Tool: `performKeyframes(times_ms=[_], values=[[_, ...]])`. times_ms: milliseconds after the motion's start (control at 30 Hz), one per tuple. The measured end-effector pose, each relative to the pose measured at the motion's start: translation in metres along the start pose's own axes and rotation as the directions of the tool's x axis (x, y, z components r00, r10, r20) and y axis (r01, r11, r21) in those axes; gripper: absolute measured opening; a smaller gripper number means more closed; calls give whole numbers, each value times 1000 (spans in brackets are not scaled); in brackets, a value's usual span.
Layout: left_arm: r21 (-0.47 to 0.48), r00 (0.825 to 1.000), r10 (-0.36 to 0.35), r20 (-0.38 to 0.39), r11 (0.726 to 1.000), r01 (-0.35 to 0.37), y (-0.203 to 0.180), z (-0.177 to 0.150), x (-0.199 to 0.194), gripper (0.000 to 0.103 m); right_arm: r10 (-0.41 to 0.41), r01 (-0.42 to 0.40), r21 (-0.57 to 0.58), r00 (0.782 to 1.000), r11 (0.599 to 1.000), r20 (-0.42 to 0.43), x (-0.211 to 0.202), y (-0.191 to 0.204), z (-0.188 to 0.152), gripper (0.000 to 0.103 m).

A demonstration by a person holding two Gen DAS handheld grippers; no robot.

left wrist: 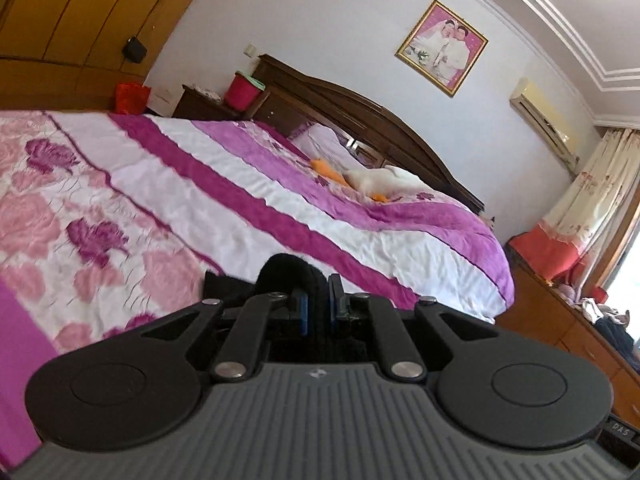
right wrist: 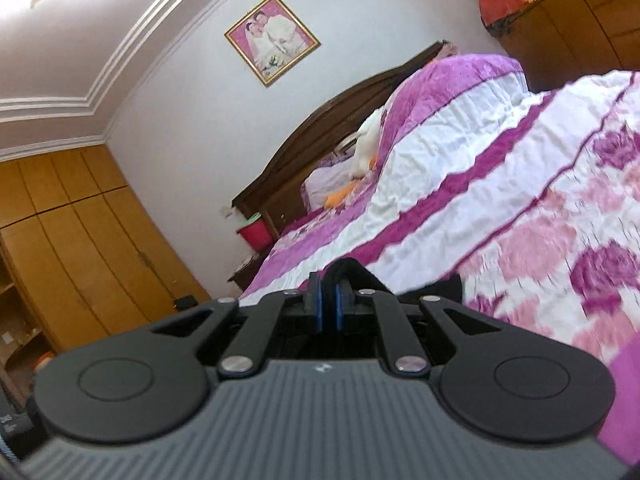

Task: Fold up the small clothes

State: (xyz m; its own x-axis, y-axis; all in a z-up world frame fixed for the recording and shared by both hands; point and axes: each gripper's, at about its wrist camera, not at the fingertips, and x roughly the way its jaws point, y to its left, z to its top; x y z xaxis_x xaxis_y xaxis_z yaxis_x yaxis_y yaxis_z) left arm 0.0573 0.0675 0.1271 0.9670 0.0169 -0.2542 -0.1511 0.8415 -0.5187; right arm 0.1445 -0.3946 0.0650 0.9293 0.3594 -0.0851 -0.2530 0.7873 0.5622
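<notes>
bed: floral bedspread | wall: framed photo | bedside: red bucket

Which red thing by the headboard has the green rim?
The red bucket beside the headboard on the nightstand; the red bag further left has none.

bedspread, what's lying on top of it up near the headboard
A white and orange soft toy lies on the bedspread beside a pillow by the headboard. The toy's underside is hidden.

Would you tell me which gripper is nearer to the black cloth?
Neither left nor right: both touch it. The left gripper is shut on the black cloth, which loops over its fingertips; the right gripper pinches it too.
</notes>
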Motion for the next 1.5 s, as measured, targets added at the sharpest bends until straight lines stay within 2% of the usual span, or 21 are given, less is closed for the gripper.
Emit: performKeyframes(times_ms=[133, 400, 700, 833, 967, 1067, 1100, 1133, 1200, 1267, 1367, 1500], values=[[21, 999, 45, 16, 999, -45, -6, 9, 37, 10, -24, 24, -14, 1000, 1000, 17, 34, -1, 6, 10], [47, 991, 130, -10, 991, -129, 2, 12, 130, 10, -74, 73, -55, 997, 996, -8, 108, -11, 6, 10], [149, 970, 223, -102, 967, -206, 24, -17, 230, 10, -180, 174, -71, 980, 982, -88, 173, -44, -25, 10], [163, 949, 260, -177, 959, -232, 46, -36, 258, 10, -243, 236, -61, 959, 970, -143, 190, -59, -40, 12], [176, 935, 272, -229, 956, -235, 60, -47, 270, 12, -305, 291, -93, 929, 952, -208, 202, -66, -53, 12], [206, 939, 257, -230, 956, -211, 59, -47, 267, 14, -312, 297, -101, 927, 950, -207, 200, -64, -55, 14], [216, 941, 249, -232, 956, -199, 59, -46, 265, 16, -308, 292, -107, 927, 951, -213, 198, -64, -53, 20], [222, 943, 239, -234, 957, -187, 55, -44, 261, 23, -303, 284, -114, 928, 952, -217, 196, -63, -51, 23], [236, 948, 222, -229, 957, -167, 53, -39, 252, 38, -285, 261, -132, 934, 956, -218, 189, -59, -46, 36], [267, 953, 226, -202, 949, -168, 48, -36, 239, 53, -270, 241, -151, 938, 959, -216, 182, -55, -42, 39], [301, 959, 226, -173, 939, -167, 44, -31, 220, 55, -269, 235, -176, 941, 956, -205, 168, -50, -36, 40], [281, 960, 202, -192, 949, -143, 46, -26, 203, 55, -284, 243, -204, 937, 948, -203, 152, -49, -34, 41]])
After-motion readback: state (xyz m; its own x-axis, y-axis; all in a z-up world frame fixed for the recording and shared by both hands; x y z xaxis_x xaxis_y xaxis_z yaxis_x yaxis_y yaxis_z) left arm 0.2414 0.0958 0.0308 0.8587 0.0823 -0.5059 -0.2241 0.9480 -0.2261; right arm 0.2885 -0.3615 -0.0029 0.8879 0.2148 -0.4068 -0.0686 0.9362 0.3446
